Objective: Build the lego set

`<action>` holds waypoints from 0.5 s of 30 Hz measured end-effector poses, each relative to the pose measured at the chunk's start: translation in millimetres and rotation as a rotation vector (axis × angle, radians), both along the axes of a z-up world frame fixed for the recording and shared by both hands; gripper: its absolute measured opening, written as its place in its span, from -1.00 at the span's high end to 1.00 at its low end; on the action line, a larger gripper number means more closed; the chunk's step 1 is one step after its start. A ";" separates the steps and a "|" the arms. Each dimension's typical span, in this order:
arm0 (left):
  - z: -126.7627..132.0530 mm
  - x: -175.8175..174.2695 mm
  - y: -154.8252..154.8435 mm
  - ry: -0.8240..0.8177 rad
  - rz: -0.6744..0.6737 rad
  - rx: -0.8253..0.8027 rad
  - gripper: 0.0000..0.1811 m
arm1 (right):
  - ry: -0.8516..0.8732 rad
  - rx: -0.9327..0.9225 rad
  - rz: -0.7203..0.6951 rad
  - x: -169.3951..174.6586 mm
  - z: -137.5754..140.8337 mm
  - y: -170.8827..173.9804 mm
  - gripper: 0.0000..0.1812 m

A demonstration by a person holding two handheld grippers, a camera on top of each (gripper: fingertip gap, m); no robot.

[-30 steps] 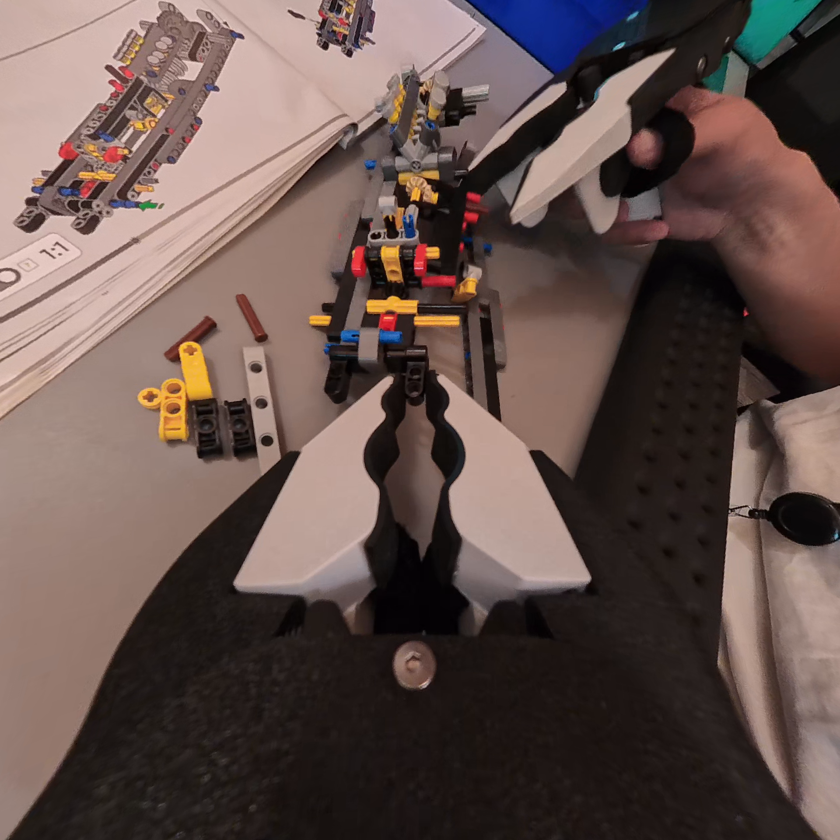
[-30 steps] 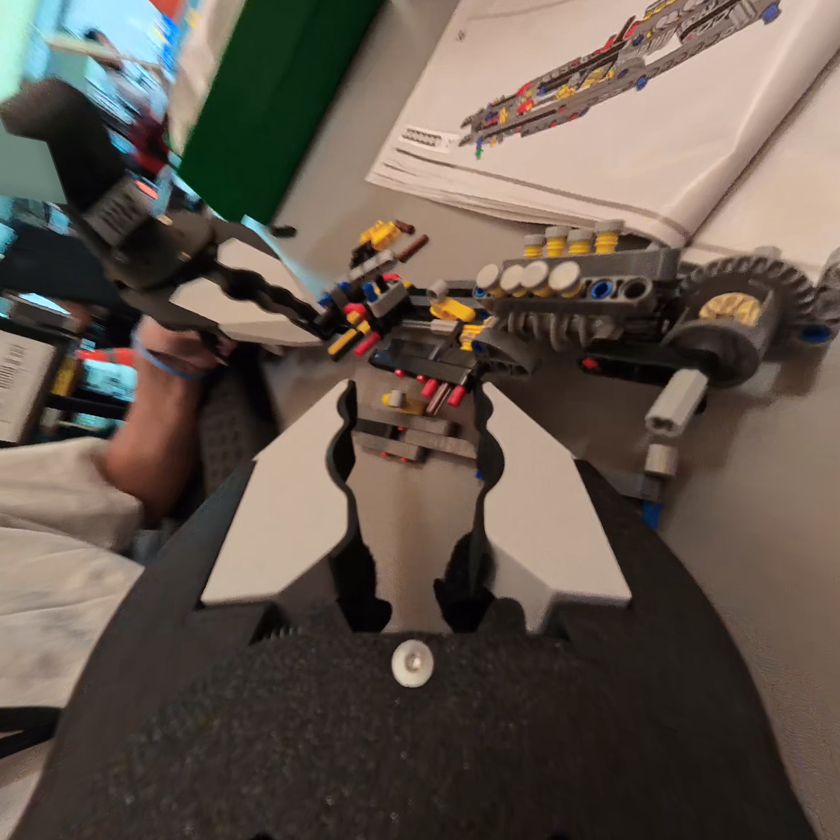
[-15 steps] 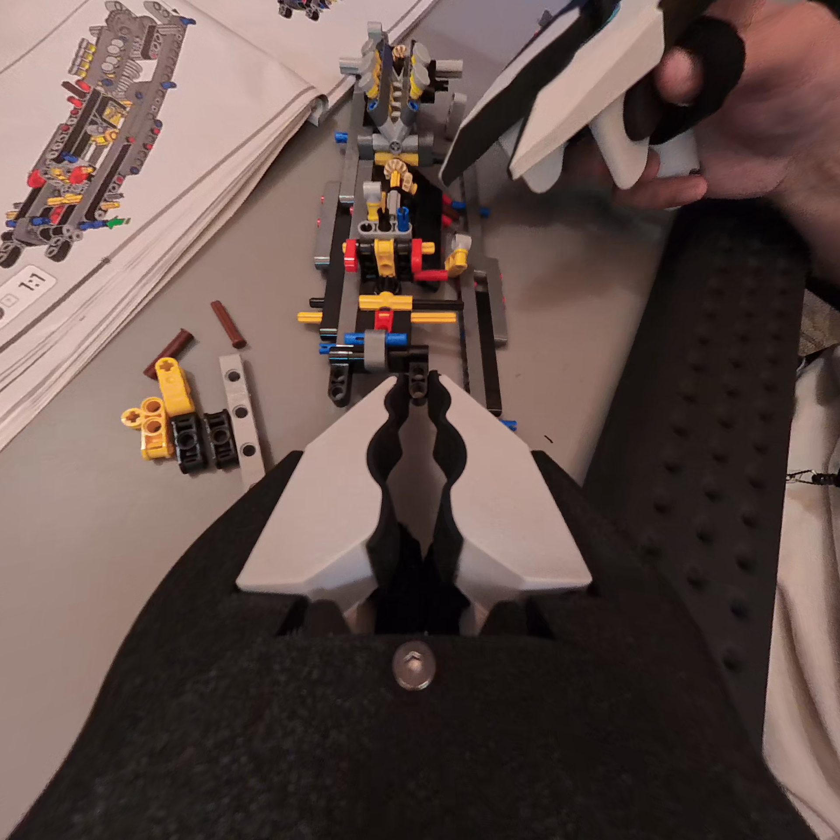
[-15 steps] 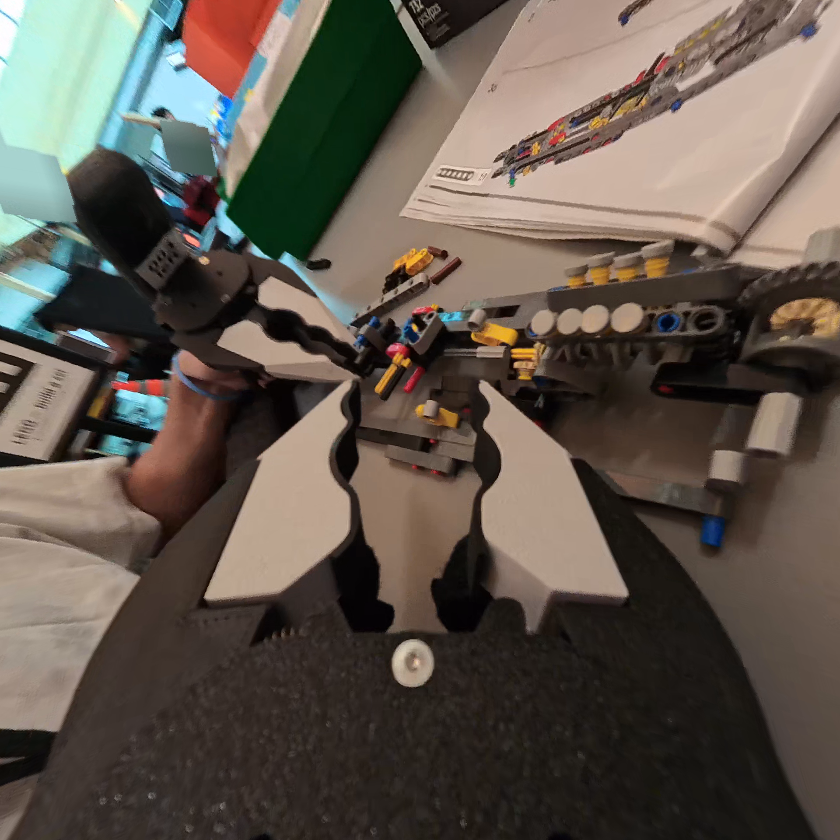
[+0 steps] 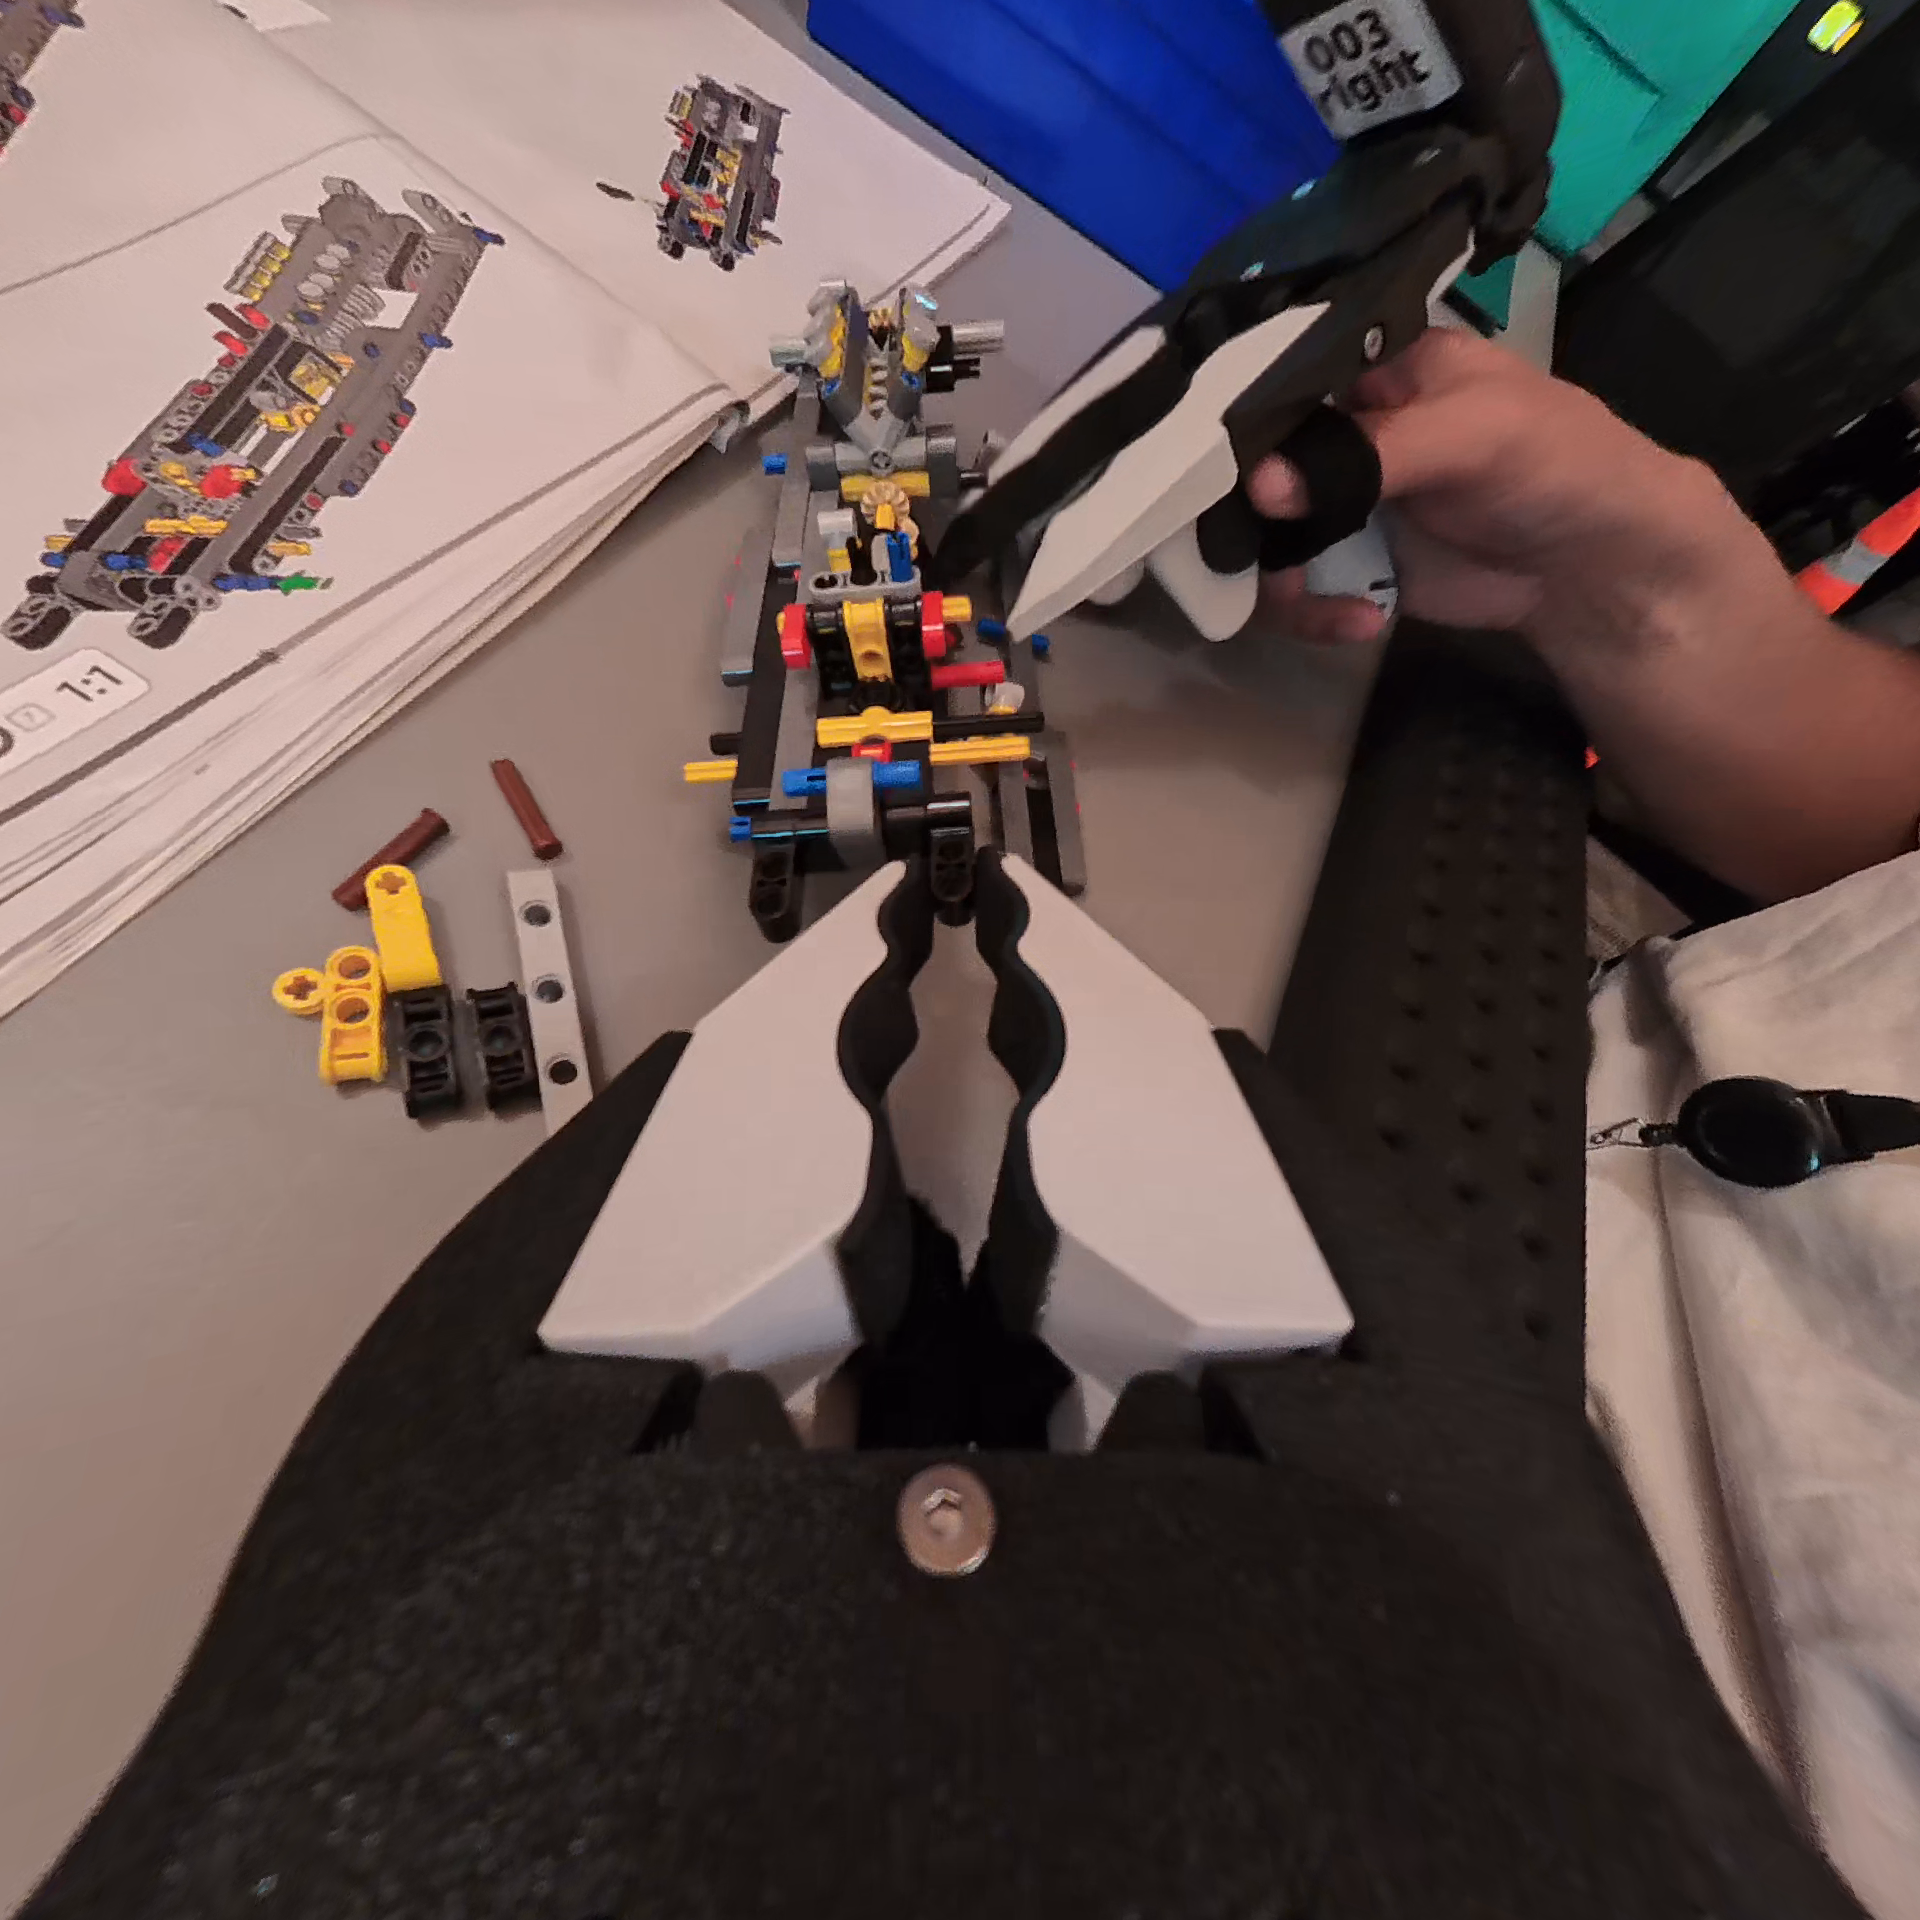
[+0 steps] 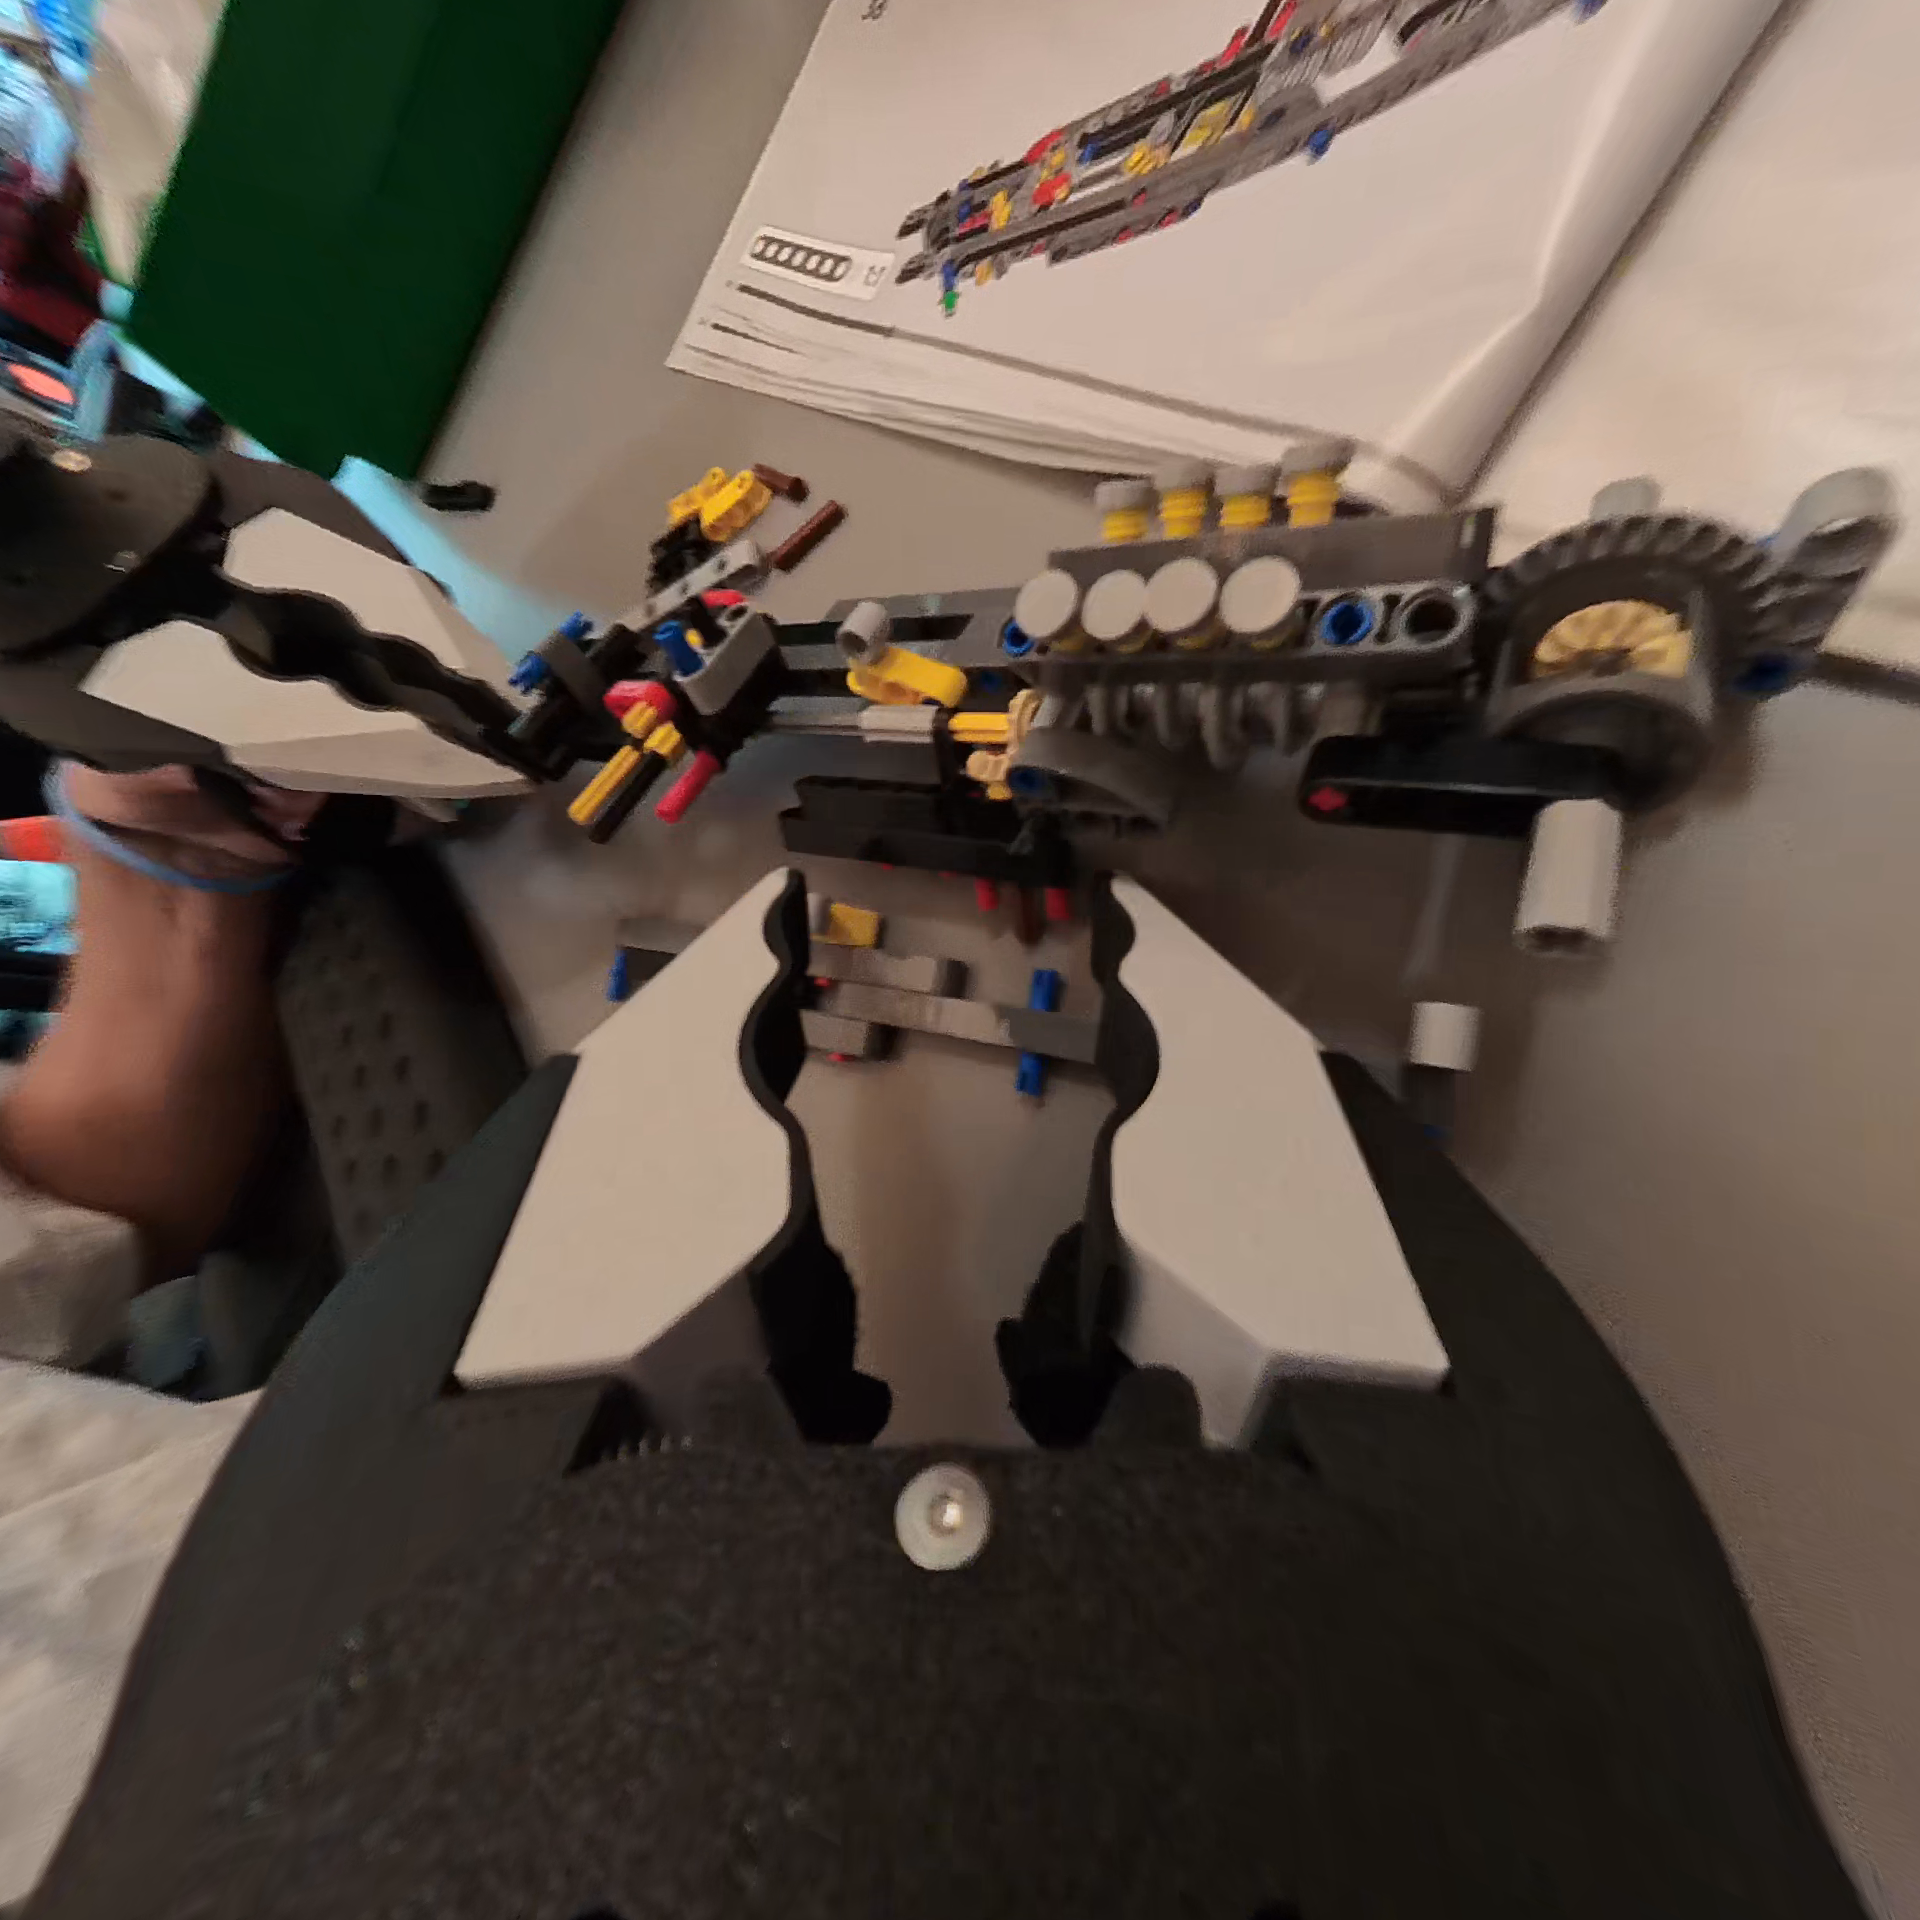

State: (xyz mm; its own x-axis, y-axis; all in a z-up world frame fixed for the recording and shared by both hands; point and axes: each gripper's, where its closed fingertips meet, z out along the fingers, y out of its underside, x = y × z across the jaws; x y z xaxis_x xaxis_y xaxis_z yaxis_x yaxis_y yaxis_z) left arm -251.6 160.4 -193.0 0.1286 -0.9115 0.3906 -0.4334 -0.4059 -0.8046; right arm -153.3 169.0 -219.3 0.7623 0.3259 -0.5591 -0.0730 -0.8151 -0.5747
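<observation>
The long lego chassis (image 5: pixel 862 644) of grey, black, yellow, red and blue parts lies on the grey table, pointing away from me. My left gripper (image 5: pixel 951 878) is shut on a black connector (image 5: pixel 951 857) at the chassis's near end. My right gripper (image 6: pixel 948 894) is open and empty, its fingertips just short of the chassis's (image 6: pixel 1195 665) long side, over its lower grey beams (image 6: pixel 914 997). In the left wrist view the right gripper (image 5: pixel 997 592) hovers by the chassis's right side. In the right wrist view the left gripper (image 6: pixel 520 748) grips the chassis's left end.
Loose parts lie left of the chassis: yellow connectors (image 5: pixel 358 987), two black connectors (image 5: pixel 462 1044), a grey beam (image 5: pixel 545 997), two brown axles (image 5: pixel 390 857). The open instruction booklet (image 5: pixel 312 416) is at the back left. A black perforated strip (image 5: pixel 1434 987) runs on the right; a blue box (image 5: pixel 1039 125) stands behind.
My right gripper rose, then came back down beside the chassis, staying open. My left gripper stayed shut on the black connector; the chassis's angle shifted slightly in view.
</observation>
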 end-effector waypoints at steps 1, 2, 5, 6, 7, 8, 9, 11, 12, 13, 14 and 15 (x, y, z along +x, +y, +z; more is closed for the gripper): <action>-0.1 -0.4 0.8 0.001 0.005 0.000 0.93 | 0.060 -0.034 0.004 -4.4 1.5 -1.7 0.42; -0.7 -1.1 2.1 0.004 0.011 0.007 0.93 | 0.114 -0.053 -0.009 -5.5 4.5 -1.4 0.38; -3.4 -3.0 3.7 0.020 0.019 0.022 0.93 | 0.244 -0.077 -0.031 -3.9 13.4 -2.9 0.40; -4.9 -3.7 4.4 0.028 0.022 0.031 0.93 | 0.299 -0.081 -0.045 -2.9 17.9 -3.4 0.41; -6.8 -4.7 5.0 0.039 0.025 0.042 0.93 | 0.370 -0.077 -0.063 -1.7 25.0 -3.1 0.44; -8.6 -5.3 4.8 0.048 0.023 0.050 0.93 | 0.462 -0.064 -0.077 -0.9 35.2 -2.5 0.51; -9.5 -5.2 3.6 0.052 0.018 0.053 0.93 | 0.561 -0.054 -0.082 -1.0 46.3 -2.3 0.56; -9.3 -4.3 1.3 0.053 0.006 0.070 0.93 | 0.639 -0.061 -0.091 -2.1 52.0 -1.9 0.52; -9.6 -4.2 1.3 0.057 0.005 0.078 0.93 | 0.596 -0.059 -0.083 -3.5 45.6 -2.4 0.53; -11.7 -4.8 2.3 0.070 0.009 0.086 0.93 | 0.554 -0.046 -0.072 -4.9 41.0 -2.5 0.55; -13.4 -5.3 2.4 0.080 0.007 0.085 0.93 | 0.546 -0.025 -0.065 -6.5 42.0 -1.7 0.53; -13.3 -4.9 1.1 0.079 0.000 0.081 0.93 | 0.547 -0.007 -0.066 -7.7 44.5 -0.2 0.52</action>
State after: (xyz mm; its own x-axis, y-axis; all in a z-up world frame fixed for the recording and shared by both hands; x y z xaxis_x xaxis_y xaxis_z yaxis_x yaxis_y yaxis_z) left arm -256.5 161.5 -206.3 0.1555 -0.9397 0.3045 -0.4968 -0.3409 -0.7981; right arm -161.0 168.8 -174.8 0.3784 0.2820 -0.8817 -0.4112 -0.8022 -0.4330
